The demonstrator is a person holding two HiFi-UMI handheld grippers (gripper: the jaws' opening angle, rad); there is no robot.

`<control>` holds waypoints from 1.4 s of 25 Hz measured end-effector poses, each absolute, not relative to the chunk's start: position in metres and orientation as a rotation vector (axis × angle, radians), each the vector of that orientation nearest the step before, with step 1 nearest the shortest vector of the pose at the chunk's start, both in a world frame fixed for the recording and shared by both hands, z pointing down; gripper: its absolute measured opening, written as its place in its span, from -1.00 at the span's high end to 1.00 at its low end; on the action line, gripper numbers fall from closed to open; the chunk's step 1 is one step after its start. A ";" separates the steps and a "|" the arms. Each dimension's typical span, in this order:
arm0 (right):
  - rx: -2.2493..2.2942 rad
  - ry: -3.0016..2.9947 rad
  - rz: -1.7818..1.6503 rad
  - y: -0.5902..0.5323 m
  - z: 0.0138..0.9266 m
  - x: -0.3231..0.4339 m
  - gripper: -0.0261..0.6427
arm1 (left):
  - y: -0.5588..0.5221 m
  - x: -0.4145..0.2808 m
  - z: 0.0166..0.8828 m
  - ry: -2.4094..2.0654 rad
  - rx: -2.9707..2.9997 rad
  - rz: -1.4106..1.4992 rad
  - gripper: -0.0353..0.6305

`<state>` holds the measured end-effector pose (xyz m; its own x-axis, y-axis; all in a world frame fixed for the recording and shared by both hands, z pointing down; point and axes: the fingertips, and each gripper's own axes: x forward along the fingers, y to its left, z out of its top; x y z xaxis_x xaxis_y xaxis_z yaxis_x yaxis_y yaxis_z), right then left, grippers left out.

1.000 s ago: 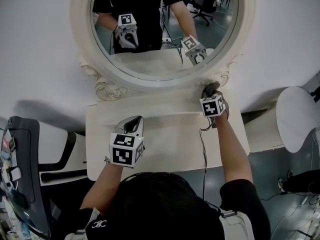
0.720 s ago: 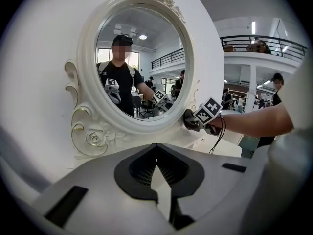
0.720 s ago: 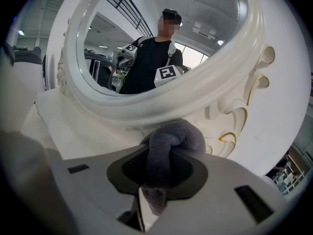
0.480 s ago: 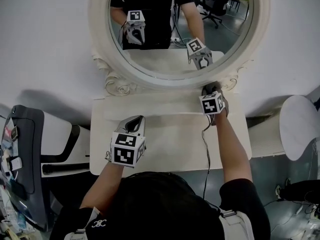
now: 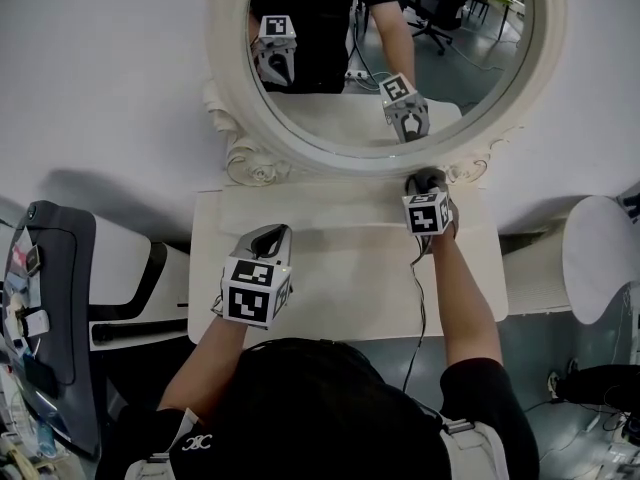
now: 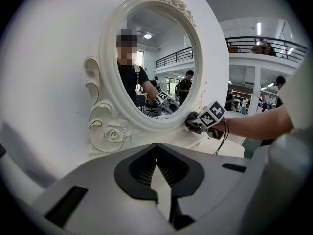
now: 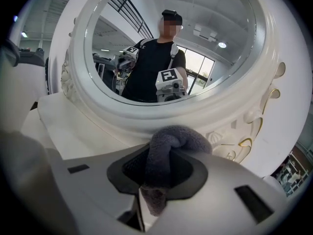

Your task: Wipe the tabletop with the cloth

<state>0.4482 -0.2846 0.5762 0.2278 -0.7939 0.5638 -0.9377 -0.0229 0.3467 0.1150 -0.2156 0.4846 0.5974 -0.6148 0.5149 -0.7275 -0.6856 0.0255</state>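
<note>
The grey cloth (image 7: 171, 146) is bunched between the jaws of my right gripper (image 7: 149, 195), which is shut on it. In the head view that right gripper (image 5: 424, 182) presses the cloth (image 5: 428, 176) down at the back right of the white tabletop (image 5: 340, 268), against the base of the mirror frame. The left gripper view shows it from the side, the right gripper (image 6: 198, 126) low by the frame. My left gripper (image 5: 268, 236) hovers over the table's left middle; its jaws (image 6: 160, 192) are shut with nothing in them.
A large oval mirror (image 5: 390, 58) in an ornate white frame (image 5: 250, 163) stands along the table's back edge and reflects both grippers. A round white stool (image 5: 600, 253) sits right of the table. A dark machine (image 5: 50, 308) stands to the left.
The head camera has shifted, so the whole scene sits further right in the picture. Both grippers keep almost the same places on the table; the right one still holds the cloth by the frame.
</note>
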 end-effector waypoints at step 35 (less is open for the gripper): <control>1.445 -1.845 0.204 -0.332 0.593 0.232 0.68 | -0.222 -0.017 0.481 -1.343 2.432 0.590 0.88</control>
<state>0.2321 -0.3322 0.5926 -0.0616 -0.7597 0.6474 -0.8828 0.3441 0.3197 -0.0171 -0.2224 0.4807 0.4788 -0.7297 0.4882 -0.8531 -0.5180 0.0624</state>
